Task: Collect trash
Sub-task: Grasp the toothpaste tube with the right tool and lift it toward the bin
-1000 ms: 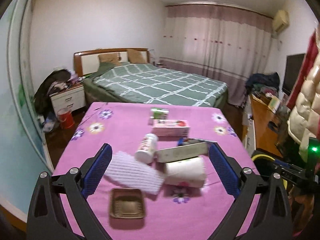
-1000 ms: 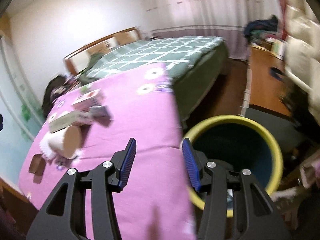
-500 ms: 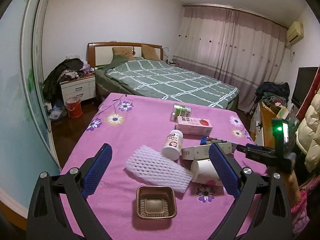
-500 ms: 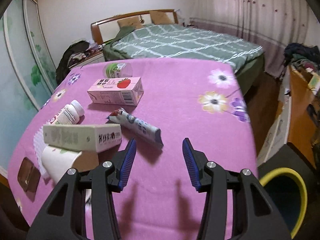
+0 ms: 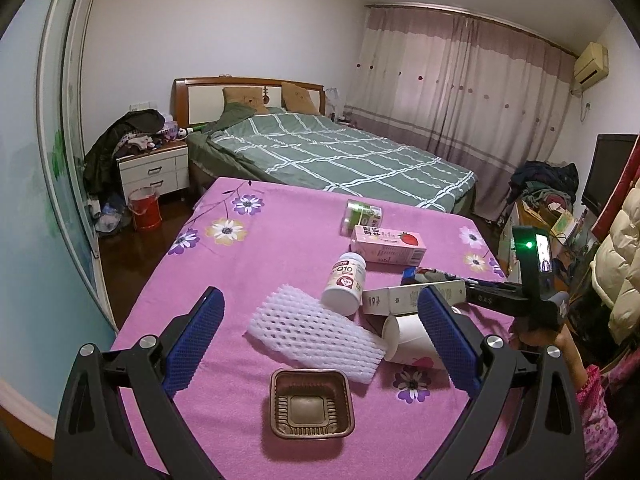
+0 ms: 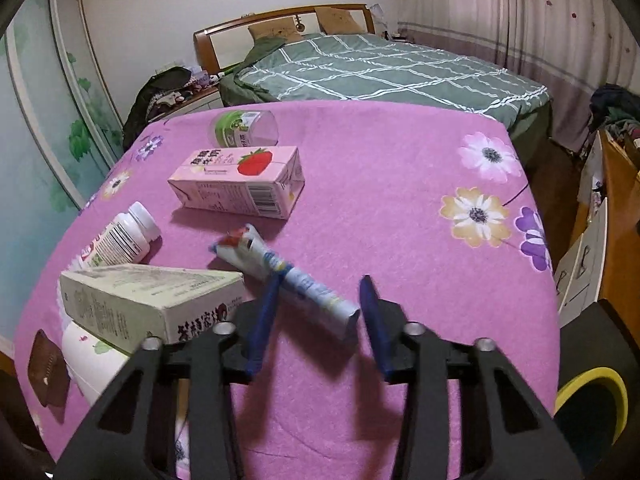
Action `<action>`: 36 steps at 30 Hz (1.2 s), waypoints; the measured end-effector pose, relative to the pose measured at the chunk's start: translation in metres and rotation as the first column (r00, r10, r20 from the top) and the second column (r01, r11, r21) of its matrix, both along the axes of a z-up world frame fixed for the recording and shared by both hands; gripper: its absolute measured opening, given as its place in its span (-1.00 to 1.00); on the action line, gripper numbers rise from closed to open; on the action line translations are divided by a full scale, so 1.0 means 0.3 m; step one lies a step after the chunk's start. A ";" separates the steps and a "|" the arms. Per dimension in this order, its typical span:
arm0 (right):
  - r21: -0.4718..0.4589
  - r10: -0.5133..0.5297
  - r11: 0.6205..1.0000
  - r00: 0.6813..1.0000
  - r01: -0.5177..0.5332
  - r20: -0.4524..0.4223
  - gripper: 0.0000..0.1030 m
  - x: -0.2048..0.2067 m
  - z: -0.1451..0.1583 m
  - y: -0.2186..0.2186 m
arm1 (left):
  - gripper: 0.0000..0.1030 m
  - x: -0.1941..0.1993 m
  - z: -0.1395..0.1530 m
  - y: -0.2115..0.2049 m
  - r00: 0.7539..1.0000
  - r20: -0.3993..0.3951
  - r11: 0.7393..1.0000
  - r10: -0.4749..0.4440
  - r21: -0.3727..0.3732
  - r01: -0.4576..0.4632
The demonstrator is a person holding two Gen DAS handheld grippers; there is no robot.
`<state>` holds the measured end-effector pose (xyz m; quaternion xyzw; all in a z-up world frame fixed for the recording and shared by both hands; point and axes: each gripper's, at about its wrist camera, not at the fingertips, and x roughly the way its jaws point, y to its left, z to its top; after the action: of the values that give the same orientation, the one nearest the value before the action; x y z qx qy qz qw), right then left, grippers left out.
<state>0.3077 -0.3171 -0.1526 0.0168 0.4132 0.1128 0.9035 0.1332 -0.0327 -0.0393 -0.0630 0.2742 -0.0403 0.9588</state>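
The right tongs [image 6: 320, 320] stand spread around a squeezed toothpaste tube [image 6: 288, 276] lying on the pink counter [image 6: 400, 184]. It seems soft and light; the flat crimped end suits gripping. The left tongs [image 5: 320, 344] hover spread, empty.

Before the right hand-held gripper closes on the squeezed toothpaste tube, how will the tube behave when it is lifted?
The toothpaste tube looks flattened and creased, so it is probably light and soft, and may bend or sag outside the open right hand-held gripper. Its glossy skin could slip a little. Lying flat with a crimped end, it seems unlikely to roll.
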 end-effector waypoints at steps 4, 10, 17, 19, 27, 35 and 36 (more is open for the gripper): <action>0.009 -0.003 1.000 1.000 0.003 -0.001 -0.71 -0.020 -0.004 0.002 | 0.86 0.005 -0.015 -0.009 1.000 -0.009 1.000 -0.006 0.001 0.006; 0.037 -0.045 0.998 0.999 0.044 0.025 -0.94 -0.092 0.029 -0.027 | 0.86 0.006 -0.026 -0.025 1.000 -0.012 1.000 -0.014 0.003 0.014; 0.086 -0.077 0.994 0.996 0.073 0.051 -0.94 -0.223 0.073 -0.082 | 0.86 0.010 -0.036 -0.048 0.999 -0.022 0.999 -0.033 0.002 0.033; 0.092 -0.082 0.993 0.995 0.077 0.059 -0.94 -0.265 0.080 -0.091 | 0.86 0.008 -0.035 -0.055 0.999 -0.022 0.999 -0.039 0.004 0.039; 0.107 -0.193 0.977 0.978 0.184 0.084 -0.94 -0.417 0.090 -0.213 | 0.86 0.000 -0.033 -0.110 0.997 -0.027 0.997 -0.078 0.015 0.078; 0.099 -0.364 0.929 0.928 0.356 0.082 -0.94 -0.549 0.061 -0.406 | 0.86 -0.005 -0.046 -0.194 0.989 -0.046 0.990 -0.137 0.032 0.139; 0.098 -0.382 0.922 0.921 0.374 0.080 -0.94 -0.563 0.054 -0.426 | 0.86 -0.005 -0.048 -0.202 0.989 -0.047 0.989 -0.142 0.034 0.144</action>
<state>0.1389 -0.4450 -0.1364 0.1272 0.3527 -0.0464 0.9259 0.1316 -0.0934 -0.0537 -0.0260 0.3001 -0.1025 0.9480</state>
